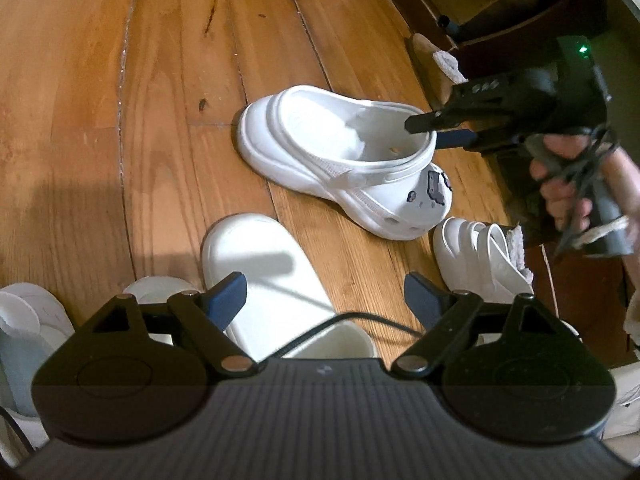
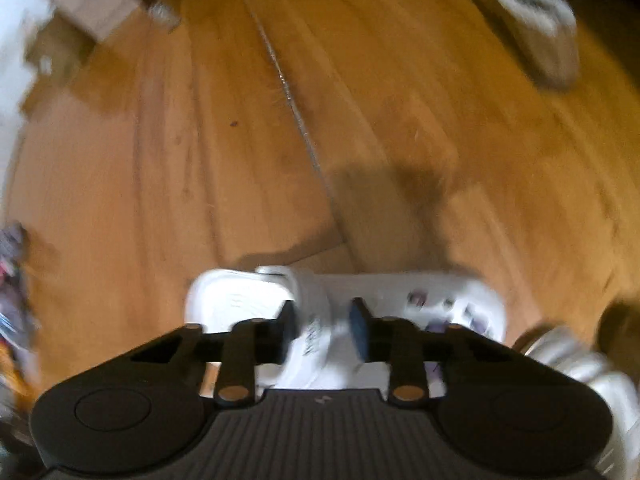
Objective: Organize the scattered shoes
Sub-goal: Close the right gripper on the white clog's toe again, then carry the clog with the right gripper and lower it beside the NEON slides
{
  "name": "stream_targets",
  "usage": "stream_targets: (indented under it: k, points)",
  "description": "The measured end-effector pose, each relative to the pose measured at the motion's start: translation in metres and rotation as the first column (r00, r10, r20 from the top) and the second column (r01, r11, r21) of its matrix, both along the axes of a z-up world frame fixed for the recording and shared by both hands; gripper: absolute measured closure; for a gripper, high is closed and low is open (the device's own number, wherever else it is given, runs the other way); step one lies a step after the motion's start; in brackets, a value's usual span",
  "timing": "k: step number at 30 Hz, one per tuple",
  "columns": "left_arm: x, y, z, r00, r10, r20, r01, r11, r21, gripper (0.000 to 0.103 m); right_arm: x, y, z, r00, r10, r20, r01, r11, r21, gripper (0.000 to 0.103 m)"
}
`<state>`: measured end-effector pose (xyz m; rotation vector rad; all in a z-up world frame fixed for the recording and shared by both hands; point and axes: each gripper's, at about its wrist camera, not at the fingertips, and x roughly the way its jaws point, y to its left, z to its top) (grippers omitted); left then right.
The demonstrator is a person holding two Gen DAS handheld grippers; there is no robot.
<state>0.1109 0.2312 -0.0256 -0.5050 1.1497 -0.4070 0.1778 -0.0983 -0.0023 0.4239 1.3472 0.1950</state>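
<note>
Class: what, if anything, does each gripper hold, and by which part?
Right gripper: the white clog, by its side rim beside the strap. Left gripper: nothing.

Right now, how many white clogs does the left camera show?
2: charm clog mid-floor, rim in the right gripper; plain clog nearer, right of the slide. Others may be hidden.

The left gripper [image 1: 324, 294] is held wide open, tilted downward. The right gripper [image 1: 430, 128] is gripped by a hand [image 1: 568, 188], its jaws closed on the clog's [image 1: 340, 152] rim.
</note>
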Motion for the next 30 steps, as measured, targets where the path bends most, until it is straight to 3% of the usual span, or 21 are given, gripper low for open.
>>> stream_targets:
  k: [3,7,10,11,12,14,16,18,19,20,22,24,26,29,30]
  points:
    - [0.000,0.003,0.001,1.000,0.012,-0.002,-0.012,1.000,-0.004,0.017,-0.016,-0.018,-0.007,0.990,-0.077,-0.116,0.092,0.987,0.132,0.083]
    - [0.002,0.007,0.001,1.000,0.024,-0.009,-0.024,1.000,-0.010,0.017,-0.049,-0.031,-0.029,0.946,-0.107,-0.305,0.209,0.922,0.325,0.083]
    - [0.003,0.008,0.001,1.000,0.025,-0.009,-0.025,1.000,-0.010,0.017,-0.069,-0.036,-0.029,0.959,-0.111,-0.263,0.200,0.919,0.341,0.083]
    - [0.003,0.007,0.001,1.000,0.023,-0.010,-0.023,1.000,-0.011,0.017,-0.075,-0.042,-0.028,0.963,-0.117,-0.244,0.202,0.910,0.361,0.087]
    - [0.002,0.007,0.001,1.000,0.021,-0.010,-0.021,1.000,-0.011,0.017,-0.082,-0.047,-0.027,0.966,-0.125,-0.225,0.205,0.902,0.381,0.100]
    - [0.003,0.006,0.000,1.000,0.016,-0.013,-0.016,1.000,-0.008,0.017,-0.096,-0.059,-0.024,0.969,-0.134,-0.207,0.214,0.876,0.433,0.103]
    - [0.003,0.005,0.000,1.000,0.011,-0.013,-0.011,1.000,-0.007,0.017,-0.104,-0.059,-0.014,0.979,-0.105,-0.172,0.169,0.894,0.414,0.103]
    - [0.004,0.003,0.000,1.000,0.005,-0.013,-0.005,1.000,-0.006,0.017,-0.110,-0.055,-0.002,0.993,-0.054,-0.106,0.089,0.928,0.363,0.091]
    - [0.004,0.003,0.000,1.000,0.002,-0.013,-0.002,1.000,-0.005,0.017,-0.110,-0.052,0.006,0.999,-0.009,-0.031,0.018,0.951,0.307,0.070]
    - [0.004,0.002,0.000,1.000,0.000,-0.013,0.000,1.000,-0.004,0.017,-0.111,-0.048,0.014,0.998,0.038,0.048,-0.048,0.968,0.245,0.036]
    - [0.004,0.001,-0.001,1.000,-0.001,-0.015,0.001,1.000,-0.002,0.017,-0.119,-0.038,0.028,0.961,0.144,0.235,-0.169,0.982,0.087,0.008]
    - [0.003,0.002,-0.001,1.000,0.001,-0.014,-0.001,1.000,0.001,0.017,-0.124,-0.016,0.035,0.886,0.290,0.362,-0.262,0.957,-0.125,0.008]
    - [0.004,0.003,-0.002,1.000,0.006,-0.015,-0.006,1.000,0.007,0.017,-0.118,-0.001,0.037,0.862,0.345,0.371,-0.291,0.937,-0.195,0.009]
    - [0.005,0.004,-0.003,1.000,0.014,-0.019,-0.014,1.000,0.017,0.017,-0.091,0.003,0.030,0.920,0.243,0.308,-0.239,0.970,-0.052,0.009]
    - [0.005,0.004,-0.004,1.000,0.015,-0.020,-0.014,1.000,0.020,0.017,-0.086,0.005,0.027,0.925,0.238,0.296,-0.232,0.971,-0.054,0.009]
